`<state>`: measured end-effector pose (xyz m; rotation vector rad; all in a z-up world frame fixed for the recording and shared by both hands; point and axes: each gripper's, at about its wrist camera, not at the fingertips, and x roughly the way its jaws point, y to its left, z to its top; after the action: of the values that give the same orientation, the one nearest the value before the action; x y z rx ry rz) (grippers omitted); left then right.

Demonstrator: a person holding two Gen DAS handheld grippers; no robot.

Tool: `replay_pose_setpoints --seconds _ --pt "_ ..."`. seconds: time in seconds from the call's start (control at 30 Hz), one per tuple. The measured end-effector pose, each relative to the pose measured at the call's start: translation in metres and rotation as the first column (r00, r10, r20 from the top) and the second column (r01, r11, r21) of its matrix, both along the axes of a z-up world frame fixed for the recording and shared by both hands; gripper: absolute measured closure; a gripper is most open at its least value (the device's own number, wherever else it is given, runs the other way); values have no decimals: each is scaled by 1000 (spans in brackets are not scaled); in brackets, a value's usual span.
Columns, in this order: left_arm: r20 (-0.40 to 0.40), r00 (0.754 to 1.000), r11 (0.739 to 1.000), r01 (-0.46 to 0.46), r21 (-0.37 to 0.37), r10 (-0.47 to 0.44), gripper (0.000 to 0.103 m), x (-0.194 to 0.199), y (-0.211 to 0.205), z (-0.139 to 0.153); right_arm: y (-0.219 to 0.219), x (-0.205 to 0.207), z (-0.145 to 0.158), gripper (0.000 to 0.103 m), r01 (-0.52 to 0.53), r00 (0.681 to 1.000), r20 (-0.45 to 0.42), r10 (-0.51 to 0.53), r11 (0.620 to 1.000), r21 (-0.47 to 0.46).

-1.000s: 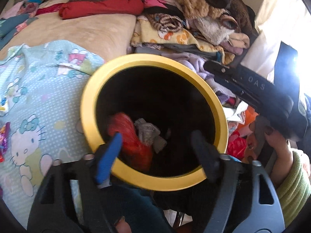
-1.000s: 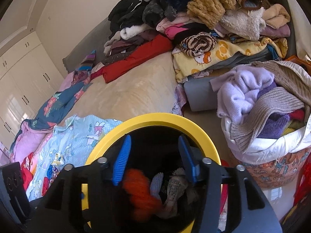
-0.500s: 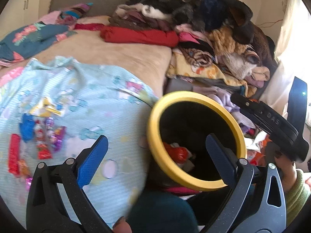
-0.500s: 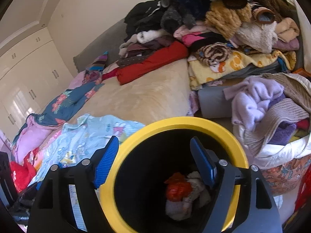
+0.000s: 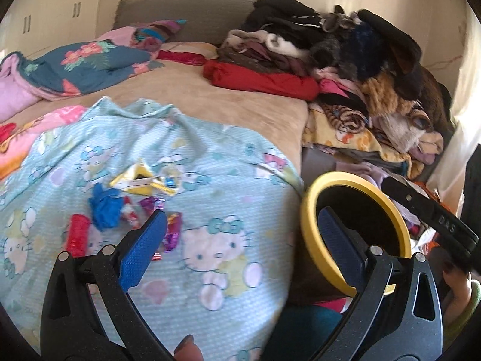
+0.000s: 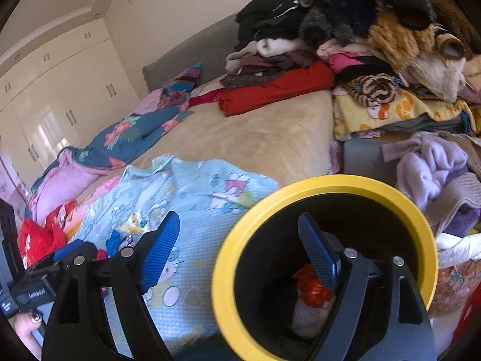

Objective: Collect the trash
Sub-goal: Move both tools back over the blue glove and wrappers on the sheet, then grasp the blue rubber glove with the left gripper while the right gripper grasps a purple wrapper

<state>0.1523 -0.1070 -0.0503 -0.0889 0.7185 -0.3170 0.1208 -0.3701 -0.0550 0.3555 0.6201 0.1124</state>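
Observation:
Several wrappers lie on the light blue cartoon sheet (image 5: 210, 210): a yellow wrapper (image 5: 141, 179), a blue crumpled piece (image 5: 105, 206), a red wrapper (image 5: 76, 236) and purple foil (image 5: 173, 231). My left gripper (image 5: 240, 242) hovers over the sheet just right of them, open and empty. The black bin with the yellow rim (image 6: 330, 180) stands at the bed's edge, with red trash (image 6: 311, 285) and white trash (image 6: 306, 316) at its bottom. My right gripper (image 6: 240, 252) straddles the bin's left rim, its jaws opening with nothing gripped. The bin (image 5: 311, 210) also shows in the left wrist view.
A tall heap of clothes (image 5: 345, 60) covers the bed's far right side. A basket of knitwear (image 6: 436, 174) stands right of the bin. A floral quilt (image 5: 81, 63) lies at the far left. White wardrobe doors (image 6: 60, 114) line the left wall.
Both grippers have pulled back from over the bin's mouth and swung left toward the sheet. Both pairs of jaws stand wider. The wrappers on the sheet have come into view.

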Motion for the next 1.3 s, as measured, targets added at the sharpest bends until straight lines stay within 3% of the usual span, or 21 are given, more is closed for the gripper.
replay_pose_setpoints --seconds 0.53,0.8,1.0,1.13,1.3 --pt "-45 982 982 -185 -41 183 11 31 103 -14 121 37 -19 24 -240 968 -95 234 969 -60" --pt "-132 962 967 -248 -67 238 11 59 148 -37 164 61 -41 24 -324 936 -167 311 944 -57" --pt "-201 950 962 -260 -85 239 27 79 164 -53 188 83 -63 24 -367 906 -234 354 930 -16" --pt "-241 948 968 -236 -88 209 38 92 164 -66 201 95 -75 31 -383 887 -267 376 923 27" --pt "-284 941 971 -218 -100 182 44 104 164 -80 214 112 -87 38 -390 872 -297 389 919 58"
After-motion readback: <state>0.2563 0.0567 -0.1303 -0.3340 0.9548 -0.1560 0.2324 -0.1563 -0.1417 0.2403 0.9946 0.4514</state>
